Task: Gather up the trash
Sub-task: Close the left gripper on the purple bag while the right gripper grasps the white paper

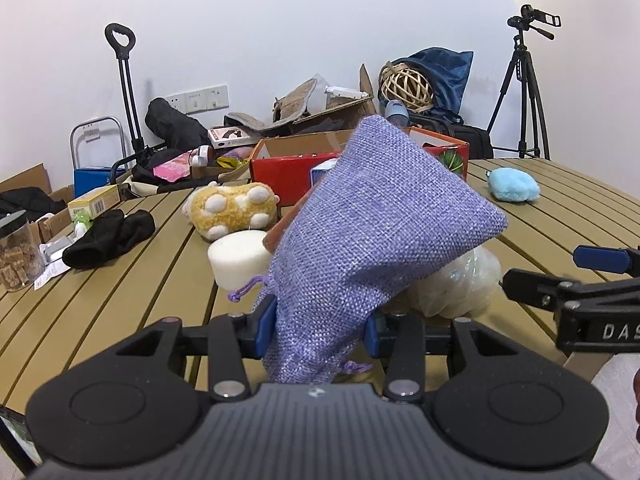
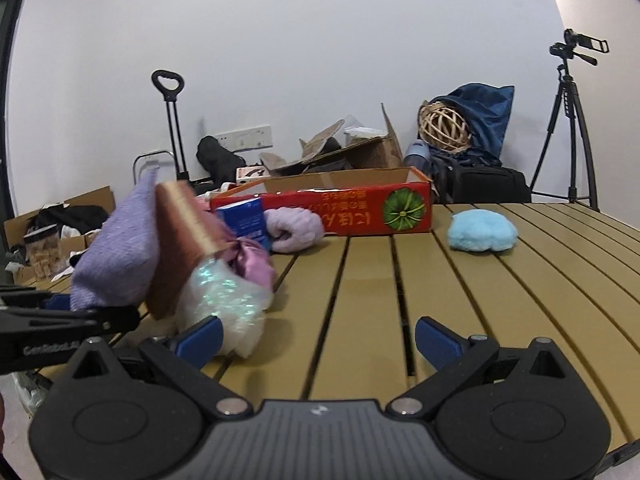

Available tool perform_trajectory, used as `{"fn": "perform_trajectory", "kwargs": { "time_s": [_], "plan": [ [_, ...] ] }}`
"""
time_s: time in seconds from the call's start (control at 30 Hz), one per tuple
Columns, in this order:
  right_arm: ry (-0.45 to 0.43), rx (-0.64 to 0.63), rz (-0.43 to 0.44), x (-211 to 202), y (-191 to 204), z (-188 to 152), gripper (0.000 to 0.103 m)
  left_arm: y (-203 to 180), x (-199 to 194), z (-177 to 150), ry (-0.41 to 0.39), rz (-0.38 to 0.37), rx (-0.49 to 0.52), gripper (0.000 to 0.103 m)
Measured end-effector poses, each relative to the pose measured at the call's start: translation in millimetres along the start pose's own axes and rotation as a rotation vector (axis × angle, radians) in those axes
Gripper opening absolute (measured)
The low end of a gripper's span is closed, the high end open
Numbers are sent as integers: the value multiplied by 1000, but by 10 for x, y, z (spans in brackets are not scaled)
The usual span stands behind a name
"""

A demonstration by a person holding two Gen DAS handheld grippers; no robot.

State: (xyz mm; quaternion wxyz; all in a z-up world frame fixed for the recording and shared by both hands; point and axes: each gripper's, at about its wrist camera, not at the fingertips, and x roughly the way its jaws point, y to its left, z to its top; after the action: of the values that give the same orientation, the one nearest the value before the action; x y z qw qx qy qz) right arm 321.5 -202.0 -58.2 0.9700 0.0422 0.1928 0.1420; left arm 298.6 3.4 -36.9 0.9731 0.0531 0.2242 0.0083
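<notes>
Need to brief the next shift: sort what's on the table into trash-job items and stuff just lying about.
In the job:
- left gripper, shut on the purple burlap pouch
- right gripper, open
- red cardboard box

Lying about:
- blue fluffy toy
- yellow spotted plush
- black cloth
- white foam block

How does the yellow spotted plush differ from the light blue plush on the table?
The yellow spotted plush is yellow-brown with white spots; the light blue plush is one plain colour. The yellow one lies among clutter beside a white foam block; the blue one sits alone on bare slats of the table. Both are fluffy and untouched by either gripper.
</notes>
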Motion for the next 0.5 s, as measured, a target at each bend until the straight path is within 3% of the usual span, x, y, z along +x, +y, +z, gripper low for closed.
{"fn": "perform_trajectory", "kwargs": {
  "time_s": [0.37,0.5],
  "plan": [
    [-14,1,42,-260,98,-65,101,-1,-10,-42,1,2,5,43],
    [-24,-33,38,-368,196,-154,90,9,-33,-74,1,5,21,43]
  ]
}}
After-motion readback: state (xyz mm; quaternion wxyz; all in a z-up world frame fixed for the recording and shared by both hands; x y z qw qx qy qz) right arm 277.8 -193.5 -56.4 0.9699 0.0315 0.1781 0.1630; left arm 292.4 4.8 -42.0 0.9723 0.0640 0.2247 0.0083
